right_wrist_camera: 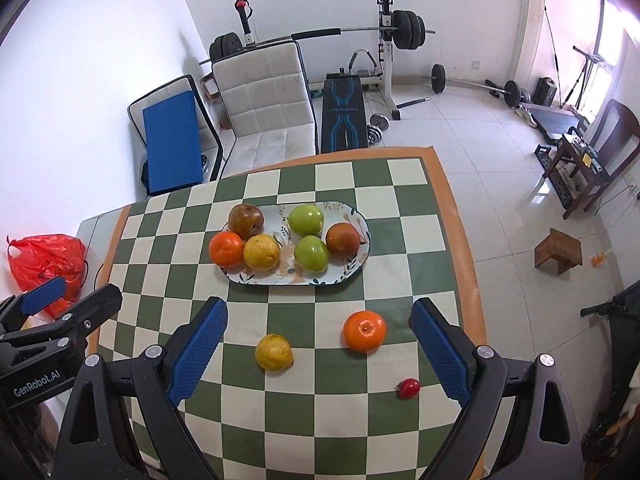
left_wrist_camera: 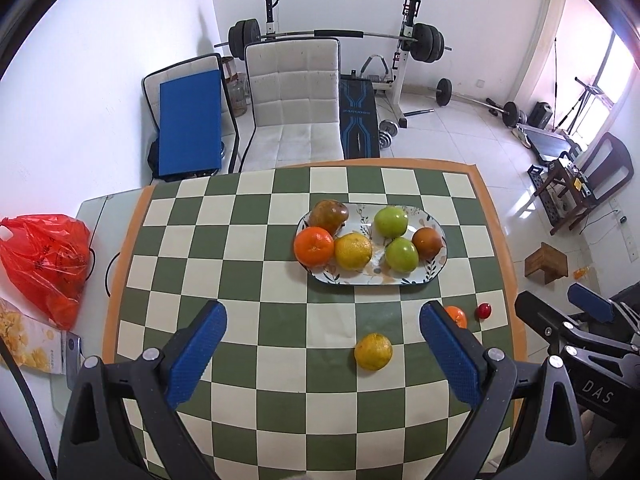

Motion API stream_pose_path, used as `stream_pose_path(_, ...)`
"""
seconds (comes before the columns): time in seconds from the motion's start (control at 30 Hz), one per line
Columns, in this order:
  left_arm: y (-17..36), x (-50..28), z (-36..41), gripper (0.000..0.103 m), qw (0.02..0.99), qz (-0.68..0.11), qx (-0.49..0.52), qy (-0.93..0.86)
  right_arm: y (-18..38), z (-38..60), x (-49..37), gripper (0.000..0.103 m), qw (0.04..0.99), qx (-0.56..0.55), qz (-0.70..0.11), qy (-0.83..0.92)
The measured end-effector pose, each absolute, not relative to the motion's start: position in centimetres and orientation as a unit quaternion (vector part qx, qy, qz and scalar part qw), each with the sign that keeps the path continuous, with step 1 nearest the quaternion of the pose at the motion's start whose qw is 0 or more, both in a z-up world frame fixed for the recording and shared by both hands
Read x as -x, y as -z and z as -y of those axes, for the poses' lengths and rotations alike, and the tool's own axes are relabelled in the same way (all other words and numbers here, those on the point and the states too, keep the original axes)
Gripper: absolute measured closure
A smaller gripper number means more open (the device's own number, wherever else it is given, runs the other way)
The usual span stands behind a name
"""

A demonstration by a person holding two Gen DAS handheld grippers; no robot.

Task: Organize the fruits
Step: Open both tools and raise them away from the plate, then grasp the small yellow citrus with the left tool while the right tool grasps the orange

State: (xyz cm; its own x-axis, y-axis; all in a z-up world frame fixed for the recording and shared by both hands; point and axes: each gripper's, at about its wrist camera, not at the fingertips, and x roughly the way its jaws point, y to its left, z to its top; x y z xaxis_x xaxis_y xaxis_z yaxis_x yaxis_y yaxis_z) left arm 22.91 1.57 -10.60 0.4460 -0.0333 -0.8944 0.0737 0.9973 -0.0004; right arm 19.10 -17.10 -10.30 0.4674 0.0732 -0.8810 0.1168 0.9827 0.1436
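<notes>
An oval floral plate on the checkered tablecloth holds several fruits: an orange, a yellow citrus, two green apples, a brownish pear and a dark red fruit. Loose on the cloth lie a yellow citrus, an orange and a small red fruit. My left gripper is open and empty above the near cloth. My right gripper is open and empty, with the loose citrus and orange between its fingers' lines.
A red plastic bag and a snack packet lie left of the cloth. A white chair stands behind the table. Gym equipment and a small wooden stool are on the floor beyond.
</notes>
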Motion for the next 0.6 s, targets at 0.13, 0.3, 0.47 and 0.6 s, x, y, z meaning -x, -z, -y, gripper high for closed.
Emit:
stream_pose_path(0.13,12.3,-24.2,-1.3,0.000,0.832,-0.553,-0.020,0.037,11.9,17.6,-19.7,0.008,0.844,-0.105,-0.526,0.014)
stream_pose_path(0.3,16.5,-26.2,-0.9,0.000,0.804,-0.594,-0.026,0.026,15.6,19.4,-21.1,0.008,0.826,-0.131,-0.548,0.022)
stream_pose_path(0.47,22.5,-28.0,0.2,0.000,0.755,-0.655,-0.022,0.026,21.1,21.7,-23.4,0.008,0.796,-0.148,-0.586,0.033)
stream_pose_path(0.6,28.6,-28.6,1.9,0.000,0.702,-0.710,-0.017,0.040,27.4,23.2,-25.3,0.008,0.756,-0.155,-0.635,0.034)
